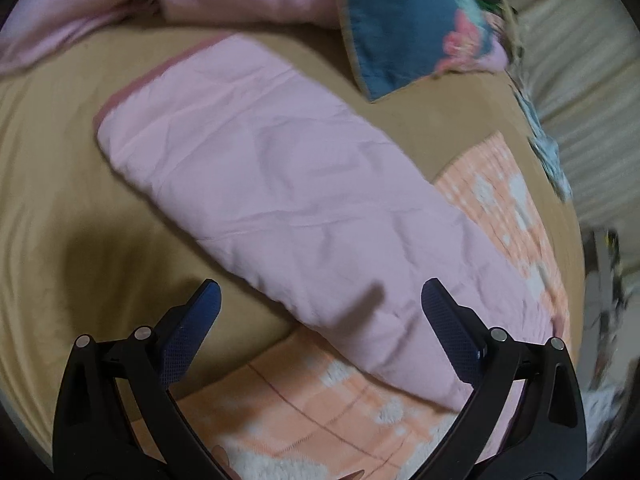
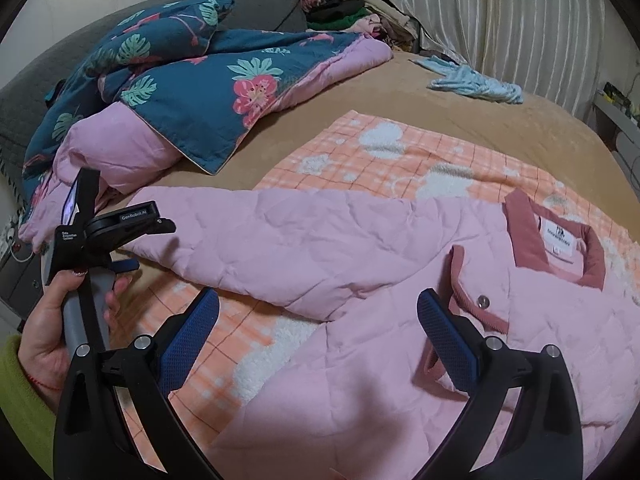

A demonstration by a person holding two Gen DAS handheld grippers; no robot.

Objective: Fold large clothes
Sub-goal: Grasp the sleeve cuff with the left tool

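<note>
pink quilted jacket [image 2: 360,280] lies face up on the orange checked blanket [image 2: 400,152], which is spread on the bed [image 2: 360,88]. collar and label toward my right; one sleeve [image 1: 280,184] stretched straight out across the blanket edge onto the tan sheet, cuff well away from the body.

left gripper [image 1: 320,312]: jaws wide, nothing held, hovering just above the sleeve near where it meets the body. right gripper [image 2: 318,312]: jaws wide too, empty, over the chest just beside the snap placket. the person's left hand [image 2: 60,328] shows in the right view, wrapped round the left handle.

step in hand, as i judge it: bring the outstretched sleeve in across the body. to do it well i'd pinch near the cuff, not mid-sleeve, as padded fabric sags and bunches if lifted from the middle. bite both layers and lay the sleeve flat along the chest. right gripper could pin the shoulder so the body doesn't drag.

counts: one jacket, one sleeve in view (the other out of frame), one snap [image 2: 483,301] visible, one checked blanket, one floral duvet [image 2: 192,80] heaped behind, one pale blue garment [image 2: 472,80] near the curtain [image 2: 500,20], two grippers.
</note>
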